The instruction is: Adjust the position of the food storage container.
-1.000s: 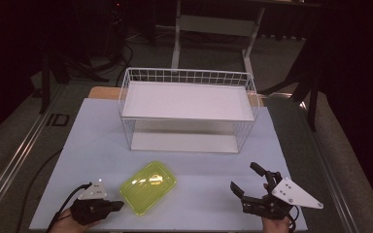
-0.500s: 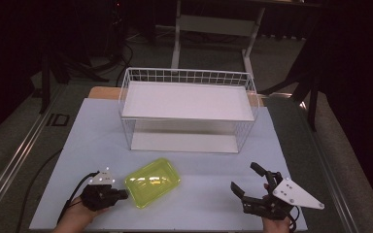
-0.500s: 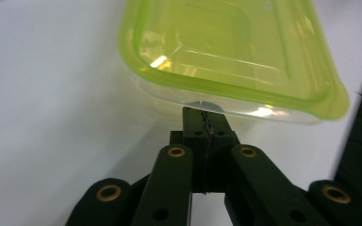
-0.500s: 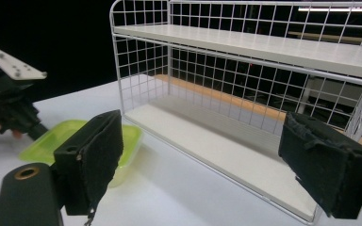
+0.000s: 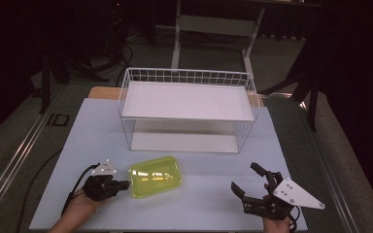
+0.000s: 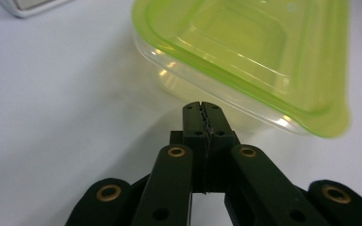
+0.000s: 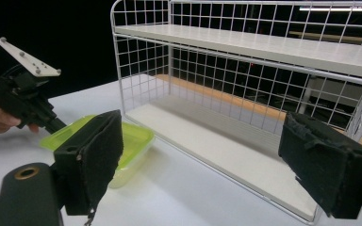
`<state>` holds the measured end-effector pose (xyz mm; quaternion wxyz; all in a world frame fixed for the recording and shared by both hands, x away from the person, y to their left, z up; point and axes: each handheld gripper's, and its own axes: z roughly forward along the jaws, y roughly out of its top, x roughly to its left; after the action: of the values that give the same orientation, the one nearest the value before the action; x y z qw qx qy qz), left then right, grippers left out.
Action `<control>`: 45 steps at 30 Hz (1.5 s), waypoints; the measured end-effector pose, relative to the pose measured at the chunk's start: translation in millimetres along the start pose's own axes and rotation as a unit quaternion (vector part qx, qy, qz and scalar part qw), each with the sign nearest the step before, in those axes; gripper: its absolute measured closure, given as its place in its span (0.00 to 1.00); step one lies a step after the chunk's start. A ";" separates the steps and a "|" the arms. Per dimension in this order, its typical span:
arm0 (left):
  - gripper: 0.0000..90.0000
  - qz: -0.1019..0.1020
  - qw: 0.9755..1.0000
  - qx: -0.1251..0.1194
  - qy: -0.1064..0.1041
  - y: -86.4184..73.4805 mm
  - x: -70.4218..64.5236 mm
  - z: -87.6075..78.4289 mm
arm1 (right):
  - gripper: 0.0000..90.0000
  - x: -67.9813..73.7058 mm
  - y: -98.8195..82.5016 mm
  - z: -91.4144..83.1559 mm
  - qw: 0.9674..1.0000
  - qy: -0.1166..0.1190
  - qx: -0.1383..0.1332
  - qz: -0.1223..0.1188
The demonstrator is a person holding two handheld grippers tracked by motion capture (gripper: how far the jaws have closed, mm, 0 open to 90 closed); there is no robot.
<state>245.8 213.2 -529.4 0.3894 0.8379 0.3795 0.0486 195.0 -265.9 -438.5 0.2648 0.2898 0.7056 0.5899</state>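
The table, covered in a pale blue sheet, was seen to carry a white wire shelf rack toward its far side, with one shelf near the top and one at the base. In front of the rack, left of centre, a clear container with a yellow-green lid was lying flat on the sheet. The left gripper was held at the container's left end, its jaws pressed fully together with nothing between them, the tips just at the container's rim; actual contact could not be judged. The right gripper was held low at the near right of the table, well apart from the container, its jaws spread wide and empty, pointed toward the rack.
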 end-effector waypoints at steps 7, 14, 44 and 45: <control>1.00 0.000 1.000 -0.004 0.003 6.2 1.1 5.7 | 0.16 1.6 0.8 0.5 1.000 0.002 0.001 -0.002; 1.00 0.000 1.000 -0.005 0.012 19.3 11.3 19.0 | 0.16 -0.1 -0.9 0.9 1.000 0.003 0.003 0.003; 1.00 -0.010 1.000 -0.011 0.004 31.7 3.7 25.8 | 0.16 0.5 -1.5 3.2 1.000 0.012 0.009 0.002; 1.00 -0.011 1.000 -0.013 0.003 32.4 4.1 26.2 | 0.16 0.7 -1.6 3.2 1.000 0.013 0.009 0.002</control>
<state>277.9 186.6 -526.1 0.3994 0.8286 0.3888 0.0514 196.7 -263.4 -440.5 0.2516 0.2861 0.7138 0.5876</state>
